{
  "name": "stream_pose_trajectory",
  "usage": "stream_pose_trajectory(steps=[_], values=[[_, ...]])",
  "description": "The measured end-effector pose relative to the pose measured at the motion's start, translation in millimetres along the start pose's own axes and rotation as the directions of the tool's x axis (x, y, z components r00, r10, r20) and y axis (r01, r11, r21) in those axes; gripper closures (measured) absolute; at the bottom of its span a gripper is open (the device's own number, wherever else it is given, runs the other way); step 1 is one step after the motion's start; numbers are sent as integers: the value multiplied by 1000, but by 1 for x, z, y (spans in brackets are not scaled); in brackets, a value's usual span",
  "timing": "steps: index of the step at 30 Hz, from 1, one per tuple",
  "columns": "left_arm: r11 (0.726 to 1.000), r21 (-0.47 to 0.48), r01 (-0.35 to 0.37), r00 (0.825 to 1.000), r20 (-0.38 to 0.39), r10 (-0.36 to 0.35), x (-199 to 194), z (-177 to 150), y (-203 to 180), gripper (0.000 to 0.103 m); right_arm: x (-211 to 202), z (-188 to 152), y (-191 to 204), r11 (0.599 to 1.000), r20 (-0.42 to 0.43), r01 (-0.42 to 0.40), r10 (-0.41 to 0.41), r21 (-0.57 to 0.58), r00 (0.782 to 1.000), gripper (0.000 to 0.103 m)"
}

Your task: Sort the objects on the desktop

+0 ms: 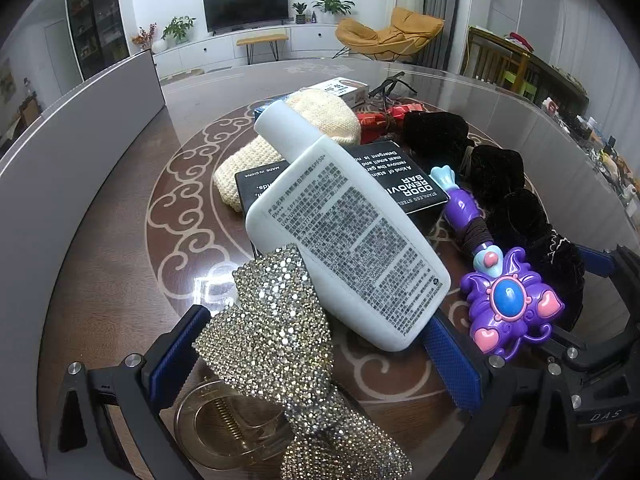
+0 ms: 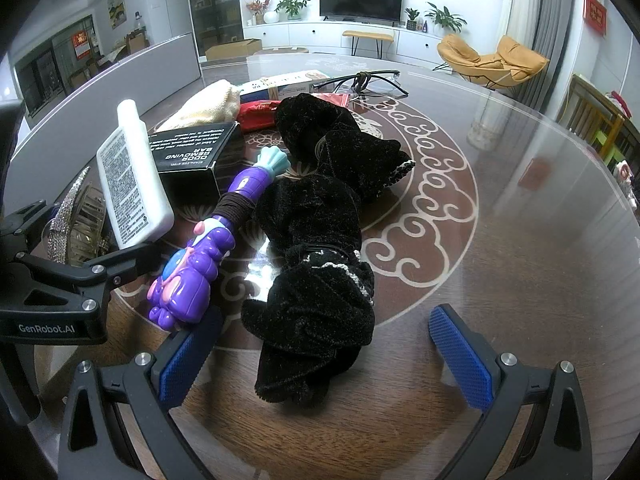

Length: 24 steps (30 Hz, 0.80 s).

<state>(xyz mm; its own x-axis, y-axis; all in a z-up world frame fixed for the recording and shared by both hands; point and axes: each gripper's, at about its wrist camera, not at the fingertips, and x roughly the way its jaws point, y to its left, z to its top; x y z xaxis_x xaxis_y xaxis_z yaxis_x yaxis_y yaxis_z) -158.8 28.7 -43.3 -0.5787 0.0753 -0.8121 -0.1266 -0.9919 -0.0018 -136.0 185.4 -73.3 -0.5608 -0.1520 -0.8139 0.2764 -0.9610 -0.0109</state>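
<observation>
In the left wrist view a white bottle (image 1: pixel 344 236) leans on a black box (image 1: pixel 400 184). A rhinestone bow hair clip (image 1: pixel 288 344) lies between the fingers of my open left gripper (image 1: pixel 316 356). A purple toy wand (image 1: pixel 500 288) and a black velvet cloth (image 1: pixel 512 200) lie to the right. In the right wrist view my open right gripper (image 2: pixel 320 356) straddles the near end of the black velvet cloth (image 2: pixel 320 240). The wand (image 2: pixel 208 252), bottle (image 2: pixel 132 184) and box (image 2: pixel 192 152) lie to its left. The left gripper's body (image 2: pixel 60 280) shows at the left edge.
A knitted cream pouch (image 1: pixel 304 136), a red packet (image 1: pixel 380 120), a white carton (image 1: pixel 344 88) and glasses (image 2: pixel 360 80) lie at the far side of the round glass-topped table (image 2: pixel 520 240). A grey panel (image 1: pixel 80 140) stands along the left edge.
</observation>
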Motion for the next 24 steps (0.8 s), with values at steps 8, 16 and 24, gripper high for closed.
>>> stream_pose_trajectory(steps=[8, 16, 24], values=[[1000, 0, 0, 1000, 0, 0, 1, 1, 1, 0, 0, 0, 0, 1000, 0, 0, 0, 0, 1000, 0], [1000, -1, 0, 1000, 0, 0, 0, -1, -1, 0, 0, 0, 0, 1000, 0, 0, 0, 0, 1000, 0], [1000, -1, 0, 1000, 1, 0, -1, -1, -1, 0, 0, 0, 0, 1000, 1, 0, 0, 0, 1000, 0]])
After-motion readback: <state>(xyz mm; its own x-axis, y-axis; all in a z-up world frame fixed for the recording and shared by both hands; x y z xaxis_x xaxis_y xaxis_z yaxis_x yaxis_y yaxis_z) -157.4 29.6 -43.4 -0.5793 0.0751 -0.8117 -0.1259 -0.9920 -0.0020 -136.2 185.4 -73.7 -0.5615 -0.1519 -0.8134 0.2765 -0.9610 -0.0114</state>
